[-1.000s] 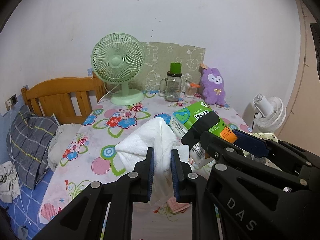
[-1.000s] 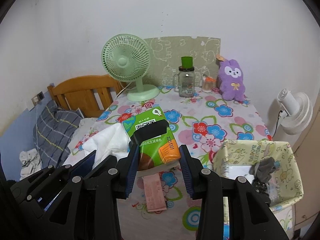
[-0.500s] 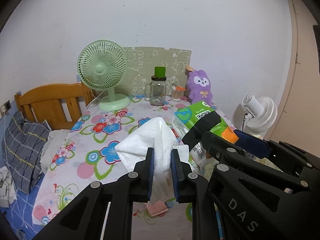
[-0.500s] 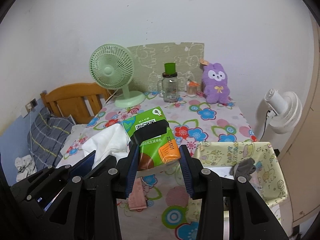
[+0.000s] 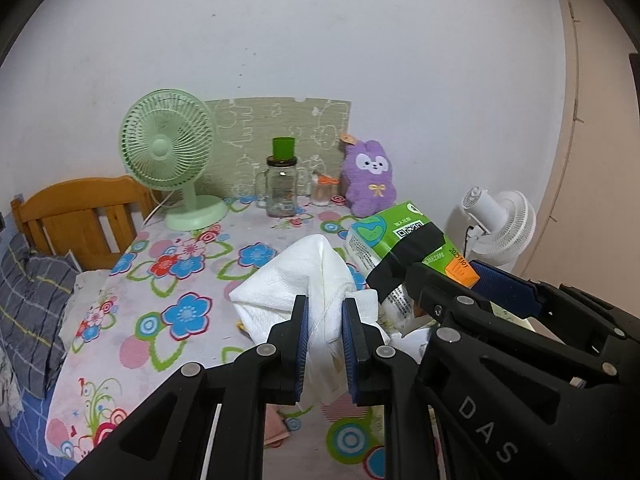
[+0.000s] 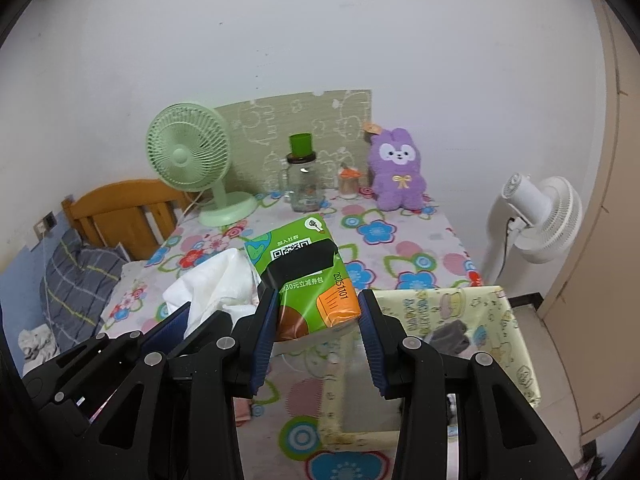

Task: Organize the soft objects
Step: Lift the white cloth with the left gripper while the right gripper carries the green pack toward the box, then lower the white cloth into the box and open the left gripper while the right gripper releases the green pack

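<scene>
My left gripper (image 5: 325,312) is shut on a white cloth (image 5: 304,276) that bunches up above its blue pads, held over the flowered table (image 5: 176,280). To its right, my right gripper (image 6: 319,312) is shut on a green tissue pack (image 6: 308,276) with a black band and an orange corner; the same pack (image 5: 404,240) shows at the right of the left wrist view. The white cloth (image 6: 216,284) sits just left of the pack. A pale yellow fabric bin (image 6: 492,320) with a dark grey cloth (image 6: 450,336) inside lies below and right of the pack.
At the table's back stand a green desk fan (image 6: 192,164), a glass jar with a green lid (image 6: 302,180), a small container (image 6: 348,182) and a purple plush (image 6: 398,172). A pink cloth (image 5: 276,428) lies near the front edge. A white fan (image 6: 536,216) stands right, a wooden headboard (image 6: 120,212) left.
Both grippers, still gripping the cloth and the pack, have pulled back and shifted right; the table looks farther off and the yellow bin has slid under the right gripper.
</scene>
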Tool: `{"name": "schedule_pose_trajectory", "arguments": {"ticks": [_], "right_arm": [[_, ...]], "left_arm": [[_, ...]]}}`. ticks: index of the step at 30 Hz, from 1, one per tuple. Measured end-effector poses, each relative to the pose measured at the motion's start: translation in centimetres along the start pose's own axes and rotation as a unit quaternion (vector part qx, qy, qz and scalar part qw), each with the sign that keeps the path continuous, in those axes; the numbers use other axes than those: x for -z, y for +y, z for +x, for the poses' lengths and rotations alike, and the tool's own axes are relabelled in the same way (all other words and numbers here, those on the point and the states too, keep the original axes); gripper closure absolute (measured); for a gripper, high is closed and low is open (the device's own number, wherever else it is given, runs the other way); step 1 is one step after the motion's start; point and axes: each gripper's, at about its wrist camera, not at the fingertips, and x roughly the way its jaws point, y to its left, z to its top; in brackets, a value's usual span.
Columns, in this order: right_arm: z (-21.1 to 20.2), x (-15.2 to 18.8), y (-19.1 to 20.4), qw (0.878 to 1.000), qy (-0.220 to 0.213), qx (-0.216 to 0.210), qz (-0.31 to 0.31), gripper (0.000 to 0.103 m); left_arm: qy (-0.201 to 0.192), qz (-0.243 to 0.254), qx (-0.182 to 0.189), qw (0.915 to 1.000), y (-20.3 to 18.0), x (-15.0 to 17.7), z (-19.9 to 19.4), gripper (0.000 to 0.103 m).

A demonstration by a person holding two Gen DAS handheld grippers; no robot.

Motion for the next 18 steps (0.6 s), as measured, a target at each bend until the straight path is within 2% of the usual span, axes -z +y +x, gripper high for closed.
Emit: {"name": "schedule_pose_trajectory", "arguments": {"ticks": [18], "right_arm": [[0.2,0.5,-6.3,0.999,0.003,0.041,0.035,0.059]], "left_arm": [[0.014,0.028,0.041,0.9987,-5.6,-0.4,2.8,0.089]]}}
